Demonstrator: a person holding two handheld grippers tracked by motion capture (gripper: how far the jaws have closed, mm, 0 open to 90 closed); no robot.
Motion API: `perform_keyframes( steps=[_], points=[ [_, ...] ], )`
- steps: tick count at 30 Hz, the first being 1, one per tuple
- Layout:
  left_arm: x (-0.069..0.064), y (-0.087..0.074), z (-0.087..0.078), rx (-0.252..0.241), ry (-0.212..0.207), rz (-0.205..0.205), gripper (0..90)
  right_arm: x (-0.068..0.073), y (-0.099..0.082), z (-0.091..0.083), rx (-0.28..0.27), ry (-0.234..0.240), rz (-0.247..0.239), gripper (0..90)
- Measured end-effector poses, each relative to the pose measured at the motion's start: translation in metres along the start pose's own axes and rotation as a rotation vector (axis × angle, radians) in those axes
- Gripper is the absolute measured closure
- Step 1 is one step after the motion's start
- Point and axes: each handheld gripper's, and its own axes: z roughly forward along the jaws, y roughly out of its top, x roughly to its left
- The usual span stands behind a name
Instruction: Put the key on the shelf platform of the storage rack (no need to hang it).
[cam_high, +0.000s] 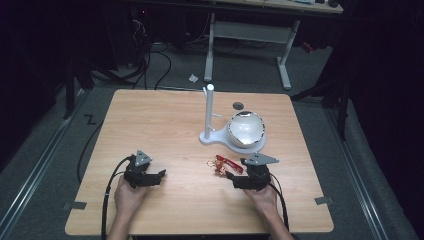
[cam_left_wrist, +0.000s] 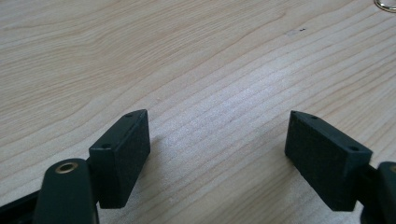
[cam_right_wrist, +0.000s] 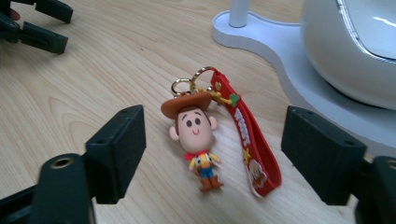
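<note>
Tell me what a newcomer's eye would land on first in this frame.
The bright cowboy-figure keychain with its red wrist strap stands out most, lying flat on the pale wooden table between the open black jaws of the right gripper, touching neither pad. Behind it sits a glossy white dome-shaped bowl on a white stand with an upright post. The left gripper rests open over bare wood.

White lettering on the keychain's red strap, too small to read, no other text
</note>
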Motion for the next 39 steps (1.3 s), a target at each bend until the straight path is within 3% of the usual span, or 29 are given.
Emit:
perform_keyframes(
  steps=[5,13,19,23,25,30,32,39],
  points=[
    [0.0,0.0,0.0,0.0,0.0,-0.001,22.5,-0.001,0.004,0.012,0.014,0.021,-0.018,16.3],
    [0.0,0.0,0.0,-0.001,0.001,-0.002,22.4,-0.006,0.007,0.034,0.09,-0.002,-0.038,14.6],
    [0.0,0.0,0.0,-0.002,0.003,-0.003,22.4,-0.013,0.005,0.051,0.134,0.027,0.002,12.7],
    [0.0,0.0,0.0,-0.002,0.003,-0.002,22.4,-0.013,0.004,0.058,0.163,0.044,-0.011,15.0],
    [0.0,0.0,0.0,-0.002,0.003,-0.003,22.4,-0.011,0.004,0.058,0.161,0.04,-0.017,19.6],
    [0.0,0.0,0.0,-0.002,0.003,-0.002,22.4,0.003,0.004,0.057,0.164,0.029,-0.108,43.5],
    [0.0,0.0,0.0,-0.002,0.003,-0.002,22.4,0.006,0.004,0.057,0.159,0.021,-0.126,48.2],
    [0.0,0.0,0.0,-0.002,0.003,-0.003,22.4,0.007,0.002,0.053,0.153,0.031,-0.125,56.1]
  ],
)
